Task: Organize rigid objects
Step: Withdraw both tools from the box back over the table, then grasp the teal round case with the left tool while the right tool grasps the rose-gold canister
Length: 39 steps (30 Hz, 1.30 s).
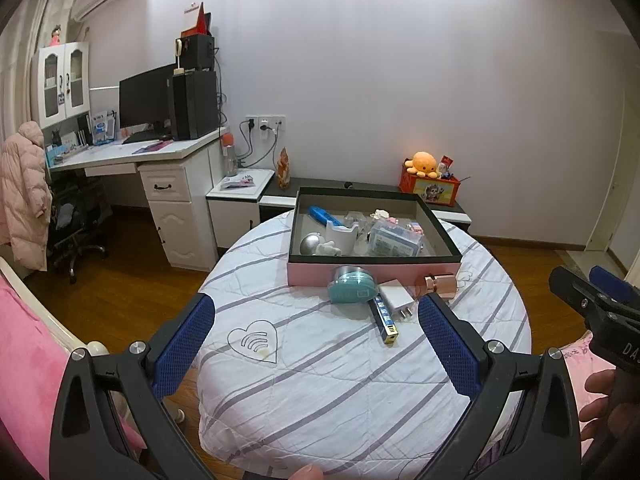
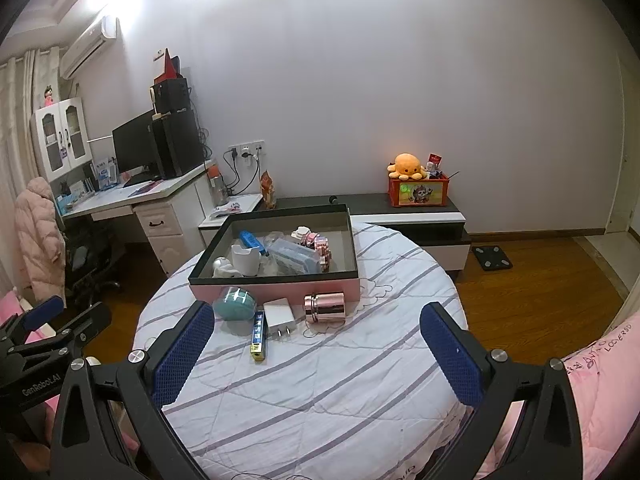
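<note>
Left gripper [image 1: 316, 332]: jaws spread, empty, near edge of desk [image 1: 320, 400]
Right gripper [image 2: 316, 344]: jaws spread, empty
Box [image 2: 276, 286]: far side, part filled
Near box, left to right: teal case [image 2: 235, 304], blue stick [image 2: 258, 334], charger [image 2: 280, 316], pink jar [image 2: 325, 307]

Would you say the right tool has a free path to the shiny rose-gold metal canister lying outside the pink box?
Probably yes. The right tool is open and empty, and the shiny rose-gold metal canister lies on its side ahead of it on bare striped cloth, with only the white charger plug beside it.
</note>
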{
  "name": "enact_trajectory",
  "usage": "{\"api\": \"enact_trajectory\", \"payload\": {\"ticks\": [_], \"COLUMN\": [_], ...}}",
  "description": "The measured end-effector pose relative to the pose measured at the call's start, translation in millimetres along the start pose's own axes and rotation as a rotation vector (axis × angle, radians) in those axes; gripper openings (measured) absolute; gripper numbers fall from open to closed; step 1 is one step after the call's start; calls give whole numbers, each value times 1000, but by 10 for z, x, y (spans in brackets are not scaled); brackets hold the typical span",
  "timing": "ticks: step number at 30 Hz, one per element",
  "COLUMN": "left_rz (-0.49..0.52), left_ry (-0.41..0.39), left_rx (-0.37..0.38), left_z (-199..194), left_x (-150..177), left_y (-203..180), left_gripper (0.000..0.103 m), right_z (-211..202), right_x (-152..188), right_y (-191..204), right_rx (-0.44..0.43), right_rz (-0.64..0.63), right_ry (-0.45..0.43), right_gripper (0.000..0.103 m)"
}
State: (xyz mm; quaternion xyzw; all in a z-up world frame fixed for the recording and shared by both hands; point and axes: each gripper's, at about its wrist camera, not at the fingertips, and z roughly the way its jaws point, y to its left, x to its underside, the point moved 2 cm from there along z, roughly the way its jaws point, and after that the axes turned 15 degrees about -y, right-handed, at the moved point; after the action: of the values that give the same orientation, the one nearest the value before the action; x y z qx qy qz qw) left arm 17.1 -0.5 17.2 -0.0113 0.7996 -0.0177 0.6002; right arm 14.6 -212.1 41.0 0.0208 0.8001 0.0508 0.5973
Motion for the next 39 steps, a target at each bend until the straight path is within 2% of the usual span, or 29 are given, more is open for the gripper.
{"api": "enact_trajectory", "payload": {"ticks": [8, 16, 31, 39], "left_rz": [-7, -12, -35, -54], "left_ry": [25, 81, 256, 304], "left_rx": [-1, 3, 40, 64], "left_z": [119, 399, 1552, 2005], "left_x": [93, 246, 710, 824], "left_y": [6, -4, -221, -319], "left_gripper": [103, 103, 103, 103], "right_z": [128, 362, 1382, 1822], "right_x": [38, 155, 694, 822], "right_y": [22, -10, -269, -310], "right_rx": [-1, 4, 37, 20], "right_rz": [-7, -10, -4, 3], "right_ry": [28, 80, 278, 329], "right_gripper": [103, 103, 103, 103]}}
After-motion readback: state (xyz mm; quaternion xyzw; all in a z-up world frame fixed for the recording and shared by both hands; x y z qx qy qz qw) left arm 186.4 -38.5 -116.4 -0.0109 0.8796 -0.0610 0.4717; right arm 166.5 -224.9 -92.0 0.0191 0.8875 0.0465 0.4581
